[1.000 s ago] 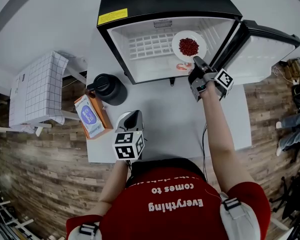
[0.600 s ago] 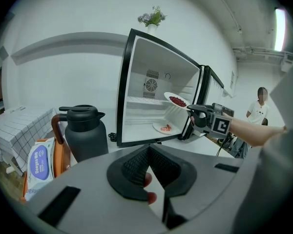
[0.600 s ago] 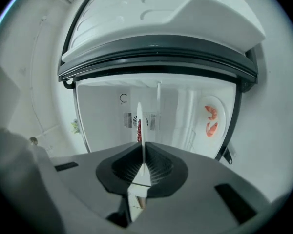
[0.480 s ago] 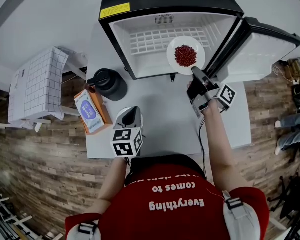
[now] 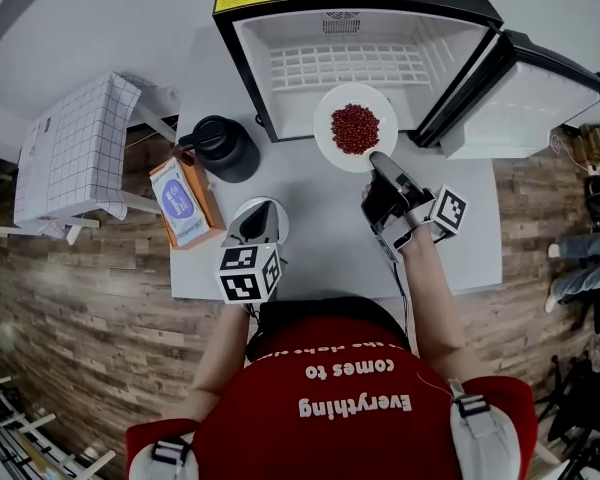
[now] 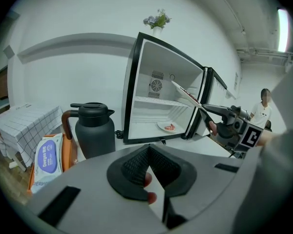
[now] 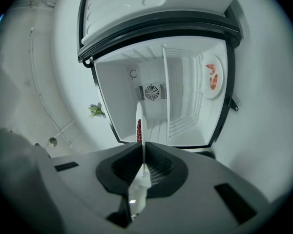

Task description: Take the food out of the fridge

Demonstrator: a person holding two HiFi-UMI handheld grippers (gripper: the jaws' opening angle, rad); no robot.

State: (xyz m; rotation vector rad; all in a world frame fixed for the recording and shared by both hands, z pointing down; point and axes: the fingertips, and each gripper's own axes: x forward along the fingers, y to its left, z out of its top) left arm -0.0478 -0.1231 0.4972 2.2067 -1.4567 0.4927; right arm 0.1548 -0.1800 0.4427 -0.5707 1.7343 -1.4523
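Bright, even overhead light fills the room, and a ceiling strip light [image 6: 283,23] glares at the far right of the left gripper view. The white table [image 5: 320,218] and the fridge [image 5: 345,68] interior look nearly washed out, with faint, soft shadows. All three views bow straight lines outward, both gripper views darken to black at the corners, and the near rim of the plate [image 7: 142,155] is blurred.

Jug [image 5: 223,148]: black, stood upright on the table [image 5: 310,228], near the wipes pack [image 5: 178,206].
Wipes pack: lay in an orange holder [image 5: 209,215].
Checked cloth [image 5: 75,148]: hung draped, left of the table.
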